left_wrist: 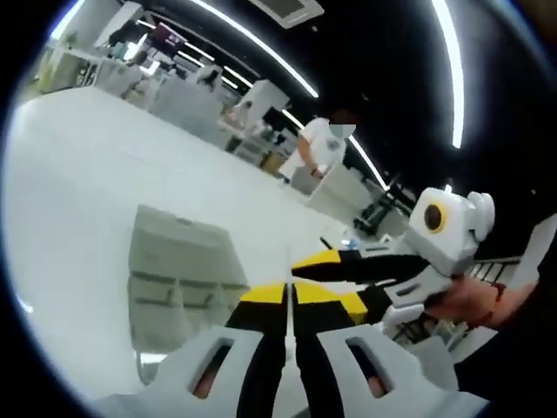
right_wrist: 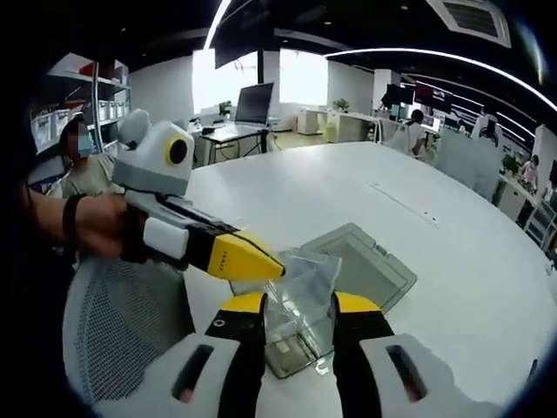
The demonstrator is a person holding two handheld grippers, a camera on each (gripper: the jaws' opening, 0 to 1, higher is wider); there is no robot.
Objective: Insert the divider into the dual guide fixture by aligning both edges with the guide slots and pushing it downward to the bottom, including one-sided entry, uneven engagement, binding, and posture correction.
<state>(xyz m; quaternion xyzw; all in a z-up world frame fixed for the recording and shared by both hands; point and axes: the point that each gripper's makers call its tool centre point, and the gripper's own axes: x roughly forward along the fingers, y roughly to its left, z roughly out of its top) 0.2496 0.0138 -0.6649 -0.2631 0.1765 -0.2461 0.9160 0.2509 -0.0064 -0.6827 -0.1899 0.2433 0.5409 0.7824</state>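
My left gripper (left_wrist: 289,296) is pinched together on the clear divider (right_wrist: 300,283), my right gripper (right_wrist: 296,305) gapes around it, and the fixture (right_wrist: 370,266) sits just beyond on the table (right_wrist: 452,192), so one-sided entry could bind.

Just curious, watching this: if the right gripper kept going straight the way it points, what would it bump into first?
Most likely the clear divider right ahead of the right gripper, with the clear fixture on the white table beyond it. Depth is hard to judge here.
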